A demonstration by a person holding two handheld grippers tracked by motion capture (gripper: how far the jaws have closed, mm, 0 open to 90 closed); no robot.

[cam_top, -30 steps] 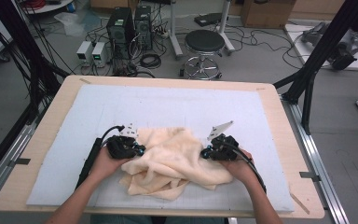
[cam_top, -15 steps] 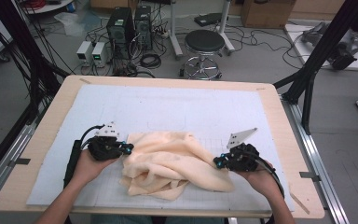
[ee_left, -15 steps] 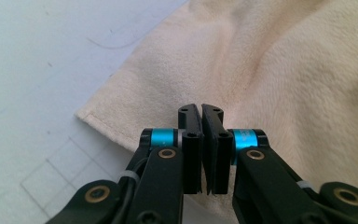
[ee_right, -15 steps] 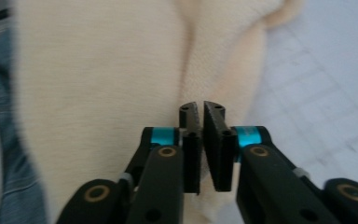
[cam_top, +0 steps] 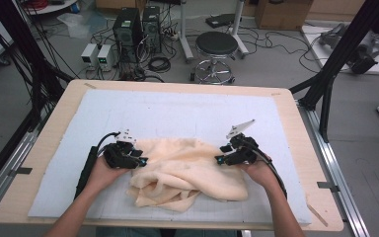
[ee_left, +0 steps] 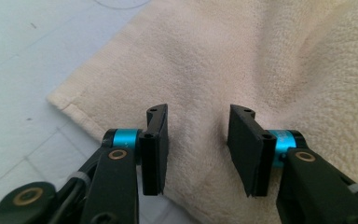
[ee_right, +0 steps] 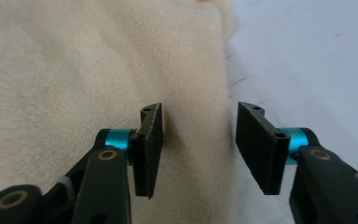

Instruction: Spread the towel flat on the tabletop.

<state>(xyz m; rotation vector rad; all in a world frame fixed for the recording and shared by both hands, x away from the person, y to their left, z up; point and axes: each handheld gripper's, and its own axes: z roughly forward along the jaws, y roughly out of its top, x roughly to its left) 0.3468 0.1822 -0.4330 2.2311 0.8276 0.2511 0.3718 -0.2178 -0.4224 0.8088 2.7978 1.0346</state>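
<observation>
In the high view, your cream towel [cam_top: 187,173] lies crumpled at the near middle of the white mat [cam_top: 177,113], with your left gripper [cam_top: 140,161] at its 9 o'clock edge and your right gripper [cam_top: 219,160] at its 3 o'clock edge.

In the left gripper view, your left gripper [ee_left: 197,140] stands released, jaws apart over the towel [ee_left: 242,60], whose hemmed corner points to 9 o'clock.

In the right gripper view, your right gripper [ee_right: 198,140] is likewise spread wide, straddling the towel [ee_right: 74,70] edge running toward 12 o'clock.

You seem to be at the grasping step. Next, lower each gripper onto its edge and pinch one layer only.
</observation>
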